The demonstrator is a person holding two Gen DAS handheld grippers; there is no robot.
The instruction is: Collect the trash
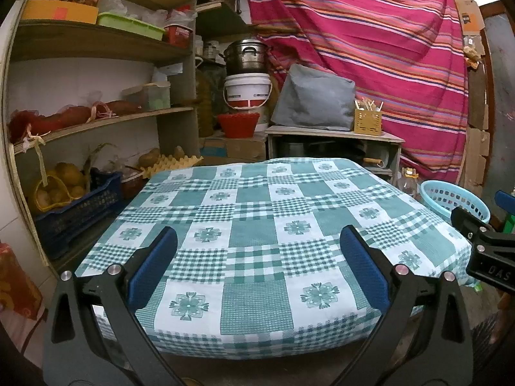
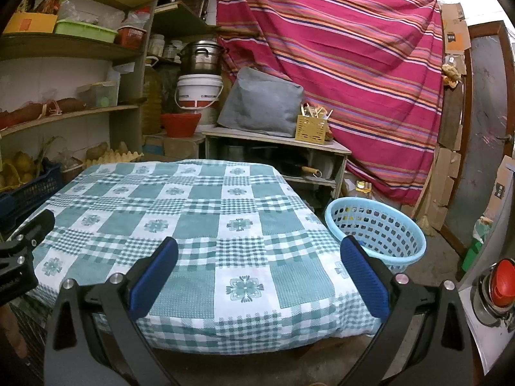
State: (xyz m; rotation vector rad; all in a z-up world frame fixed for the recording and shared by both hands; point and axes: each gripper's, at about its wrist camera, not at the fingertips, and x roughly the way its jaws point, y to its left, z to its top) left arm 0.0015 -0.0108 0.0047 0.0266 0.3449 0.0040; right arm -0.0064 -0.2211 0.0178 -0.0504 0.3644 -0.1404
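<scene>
Left gripper (image 1: pixel 257 251) sat nearest the lens in its wrist view: blue pads spread wide apart, nothing between them, held over the near edge of the table. Right gripper (image 2: pixel 259 259) read the same in its own view, jaws wide, empty, also over the near edge. Each gripper's black body showed at the margin of the other's picture, so the two were side by side and apart.

Step in hand, as judged: no piece held, either the very start or the close of collection. No trash was visible on the checked tablecloth (image 2: pixel 193 212); the green-and-white cloth lay flat and bare across the whole top. The light-blue basket (image 2: pixel 376 228) stood on the floor just beside the table's right edge, the likely receptacle. Its interior was partly hidden by the right pad; something small and yellowish showed through the holes, possibly contents, possibly the bottle behind it. Could not tell.

Next move would call for locating any remaining litter outside these views, or confirming the basket's contents, before closing on anything.

Room: wooden shelves (image 1: pixel 96 119) at left with boxes, produce and an egg tray; a white bucket (image 1: pixel 248 91) under a steel pot; a grey cushion on a low cabinet; a striped magenta cloth (image 1: pixel 370 48) hung across the back wall.
</scene>
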